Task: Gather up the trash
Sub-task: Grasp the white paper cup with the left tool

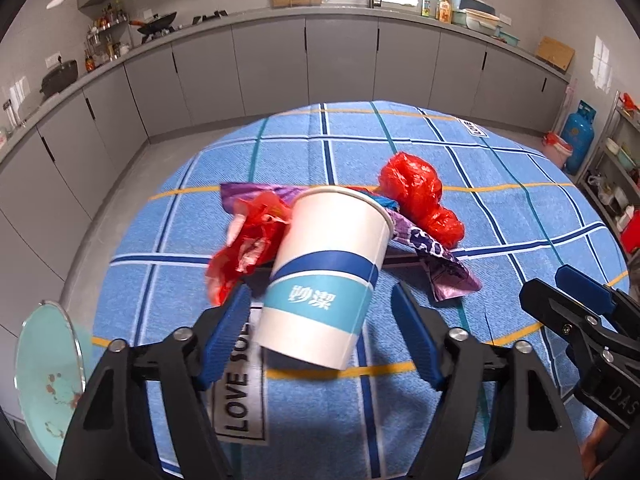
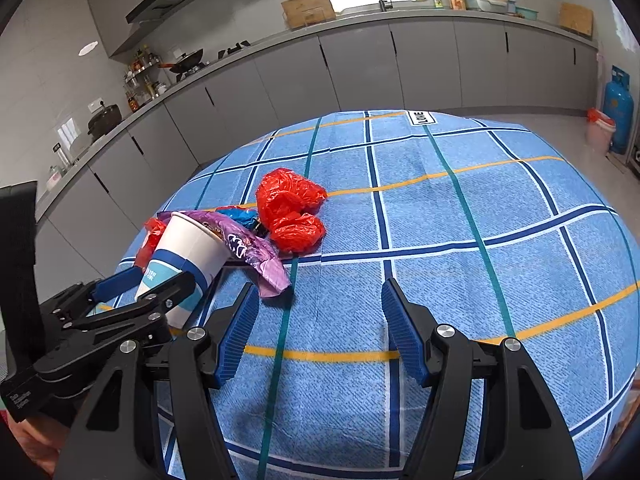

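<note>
Trash sits near our table's (image 2: 440,240) left edge; the left gripper (image 1: 320,320) straddles the tilted paper cup (image 1: 328,264) without pinching, the right gripper (image 2: 316,320) gapes over bare cloth.

A bench (image 2: 460,220) under a blue checked cloth (image 2: 440,300) carries red bags (image 2: 290,208), a purple wrapper (image 2: 256,254) and a tilted cup (image 2: 188,256).

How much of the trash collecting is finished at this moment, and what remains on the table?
Nothing looks collected yet. In hand: the paper cup sits tilted between the left gripper fingers, which do not press it yet. The right gripper is open and empty over the blue cloth. Left: the purple wrapper, the red plastic bag and a smaller red scrap, all still on the cloth.
</note>
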The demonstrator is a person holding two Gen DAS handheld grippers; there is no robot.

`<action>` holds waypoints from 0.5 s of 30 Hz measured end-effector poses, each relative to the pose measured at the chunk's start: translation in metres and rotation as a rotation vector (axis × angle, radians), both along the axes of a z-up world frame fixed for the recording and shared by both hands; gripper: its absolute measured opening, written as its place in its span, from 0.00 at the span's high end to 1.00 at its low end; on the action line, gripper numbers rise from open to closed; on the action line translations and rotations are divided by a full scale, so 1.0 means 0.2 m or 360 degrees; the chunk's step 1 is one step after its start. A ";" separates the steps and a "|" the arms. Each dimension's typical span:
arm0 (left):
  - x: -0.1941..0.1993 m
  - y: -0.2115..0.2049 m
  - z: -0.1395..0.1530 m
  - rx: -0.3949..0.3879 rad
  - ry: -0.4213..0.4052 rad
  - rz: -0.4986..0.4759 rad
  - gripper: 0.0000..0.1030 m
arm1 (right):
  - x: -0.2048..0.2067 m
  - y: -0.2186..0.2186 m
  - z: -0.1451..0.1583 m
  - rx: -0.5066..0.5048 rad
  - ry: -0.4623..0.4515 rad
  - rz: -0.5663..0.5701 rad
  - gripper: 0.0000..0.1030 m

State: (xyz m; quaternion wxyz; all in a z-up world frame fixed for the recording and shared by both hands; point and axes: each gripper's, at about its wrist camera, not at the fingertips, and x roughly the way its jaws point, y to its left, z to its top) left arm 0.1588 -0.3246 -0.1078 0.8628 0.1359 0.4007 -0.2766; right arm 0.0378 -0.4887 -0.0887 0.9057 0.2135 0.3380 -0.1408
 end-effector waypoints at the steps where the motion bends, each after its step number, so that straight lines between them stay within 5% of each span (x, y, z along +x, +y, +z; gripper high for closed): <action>1: 0.01 -0.01 -0.01 -0.0001 0.0015 0.0000 0.34 | 0.00 0.00 0.00 0.0000 0.0001 0.0000 0.38; 15: 0.03 0.02 -0.09 -0.0065 0.0075 -0.0013 0.45 | 0.05 0.00 0.01 -0.0024 0.0000 0.0038 0.38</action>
